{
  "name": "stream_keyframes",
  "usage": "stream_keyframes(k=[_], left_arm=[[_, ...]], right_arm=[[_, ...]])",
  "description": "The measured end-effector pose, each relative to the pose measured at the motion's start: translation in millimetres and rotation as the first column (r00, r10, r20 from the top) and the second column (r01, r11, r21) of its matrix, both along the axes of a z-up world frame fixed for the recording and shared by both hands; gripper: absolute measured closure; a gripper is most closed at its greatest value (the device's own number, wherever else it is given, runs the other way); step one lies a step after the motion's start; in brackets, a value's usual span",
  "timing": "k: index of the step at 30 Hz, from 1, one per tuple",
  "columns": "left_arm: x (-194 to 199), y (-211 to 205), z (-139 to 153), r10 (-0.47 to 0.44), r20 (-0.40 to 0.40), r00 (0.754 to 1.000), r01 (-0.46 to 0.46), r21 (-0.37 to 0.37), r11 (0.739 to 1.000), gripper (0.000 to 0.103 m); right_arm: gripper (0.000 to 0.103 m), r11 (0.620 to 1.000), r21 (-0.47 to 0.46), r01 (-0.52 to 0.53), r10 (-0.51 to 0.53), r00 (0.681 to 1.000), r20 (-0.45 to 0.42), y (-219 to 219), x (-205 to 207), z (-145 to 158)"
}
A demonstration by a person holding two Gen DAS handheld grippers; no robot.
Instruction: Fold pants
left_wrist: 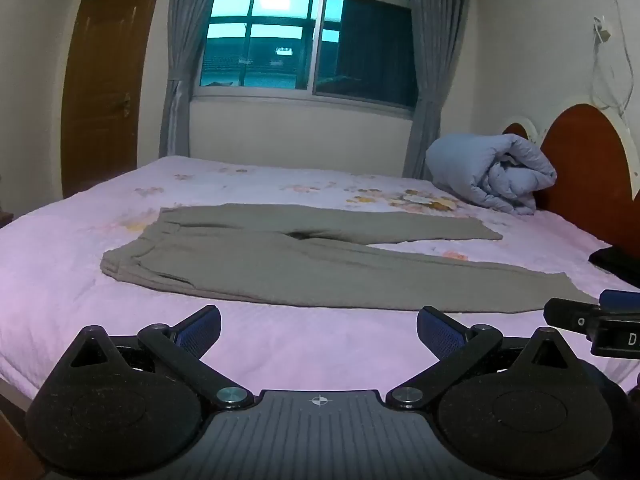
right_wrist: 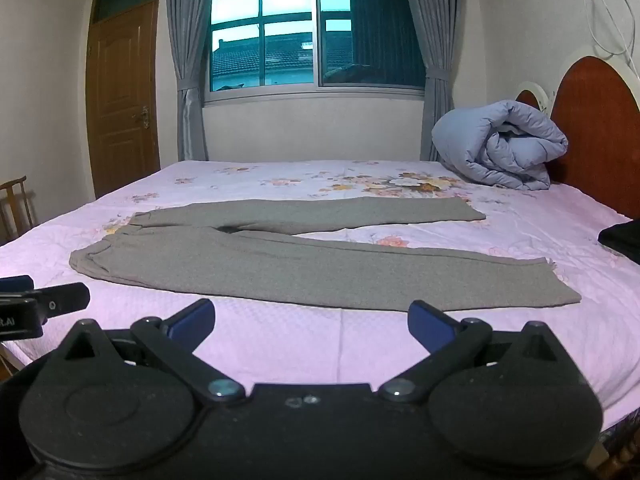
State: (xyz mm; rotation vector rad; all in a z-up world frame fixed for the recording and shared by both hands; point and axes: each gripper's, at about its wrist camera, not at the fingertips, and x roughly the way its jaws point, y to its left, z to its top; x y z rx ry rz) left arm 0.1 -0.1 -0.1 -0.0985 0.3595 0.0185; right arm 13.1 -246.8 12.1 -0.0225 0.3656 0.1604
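The pants (left_wrist: 304, 264) lie flat on the bed (left_wrist: 60, 280), spread out full length, and nothing about them is folded yet. The waistband sits at the end toward the door (left_wrist: 104, 80), the two cuffs point toward the headboard (left_wrist: 588, 172). The legs fan apart in a narrow V: the far leg runs closer to the window (left_wrist: 308, 36), the near leg runs along the bed's front edge, and a strip of pink sheet shows between them. A little rumpling shows at the waist, otherwise the cloth looks smooth.

Both tools hang just short of the pants, on the front-edge side. The left gripper (left_wrist: 319, 328) is spread wide with nothing between its blue pads, only bare sheet. The right gripper (right_wrist: 311, 322) is the same, splayed wide and empty, lined up nearer the cuff end of the near leg. Each one peeks into the other's view at the side, so they sit side by side.

A rolled blue quilt (right_wrist: 500, 144) rests against the headboard, well clear of the pants, and something dark (right_wrist: 620, 240) lies at the bed's headboard-side edge.

So by my read, this is the very start: garment laid out, no grasp taken. Everything is left to do: bring one leg over the other, then fold the length down.
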Motion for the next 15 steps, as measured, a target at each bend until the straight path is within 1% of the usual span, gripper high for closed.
stream_keyframes(k=[8, 9, 15], left_arm=[[1.4, 8.2, -5.3, 0.003, -0.004, 1.0, -0.003, -0.003, 1.0, 0.0], [2.9, 2.7, -2.9, 0.004, -0.006, 1.0, -0.004, 0.014, 1.0, 0.0], [0.6, -3.2, -1.5, 0.008, -0.002, 1.0, -0.008, 0.025, 1.0, 0.0]], right_arm=[[0.006, 1.0, -0.004, 0.0, 0.0, 1.0, -0.008, -1.1, 0.8, 0.0], [0.006, 1.0, -0.004, 0.0, 0.0, 1.0, -0.008, -1.3, 0.7, -0.1], [0.006, 1.0, -0.008, 0.0, -0.001, 1.0, -0.01, -0.6, 1.8, -0.5]])
